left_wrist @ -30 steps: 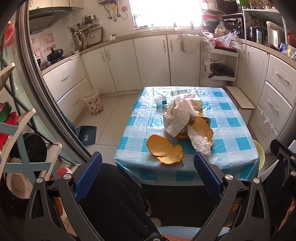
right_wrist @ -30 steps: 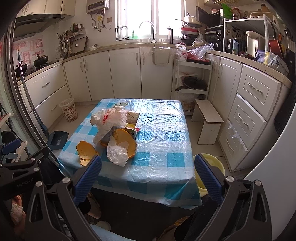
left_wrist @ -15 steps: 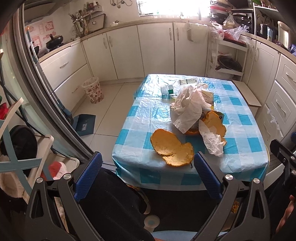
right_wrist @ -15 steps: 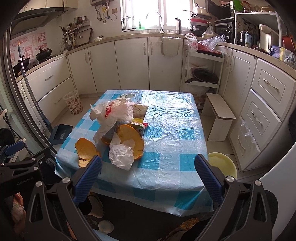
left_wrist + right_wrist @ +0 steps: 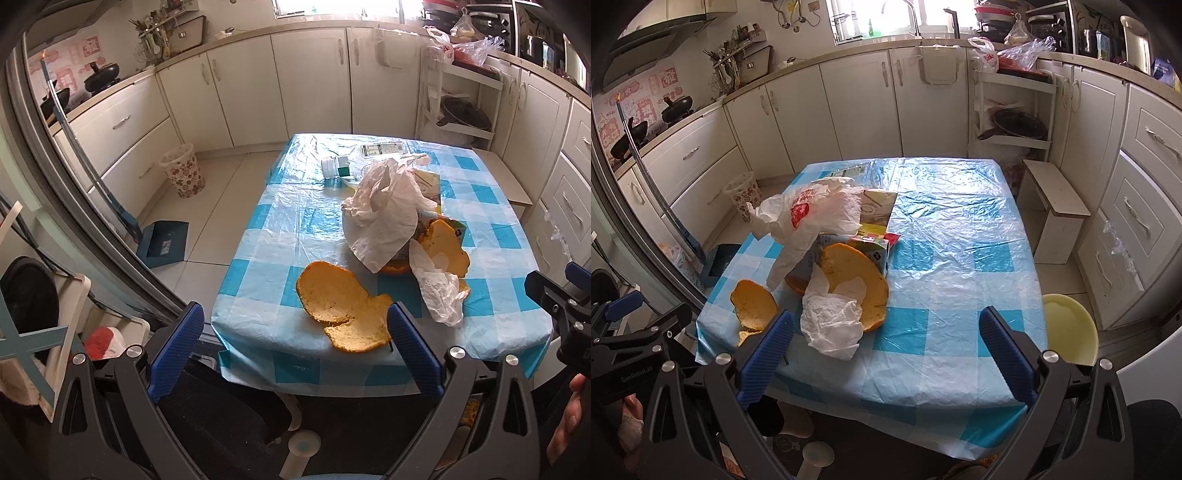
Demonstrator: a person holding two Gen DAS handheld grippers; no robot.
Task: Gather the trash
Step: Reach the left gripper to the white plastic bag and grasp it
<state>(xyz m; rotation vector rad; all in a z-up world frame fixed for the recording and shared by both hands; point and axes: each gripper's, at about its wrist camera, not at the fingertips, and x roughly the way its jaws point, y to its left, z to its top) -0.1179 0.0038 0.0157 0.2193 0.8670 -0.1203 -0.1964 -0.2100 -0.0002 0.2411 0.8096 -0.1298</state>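
Hovering short of the bench's near edge, the left claw is spread wide and holds nothing; the right claw is spread just as wide, also bare. The trash sits in a heap on the checked cloth: a flat orange peel nearest the left claw, a crumpled white bag resting against a second, curled peel, a larger white bag with red print draped over a carton, and a small box farther back. A patterned bin stands on the floor, well apart from the bench.
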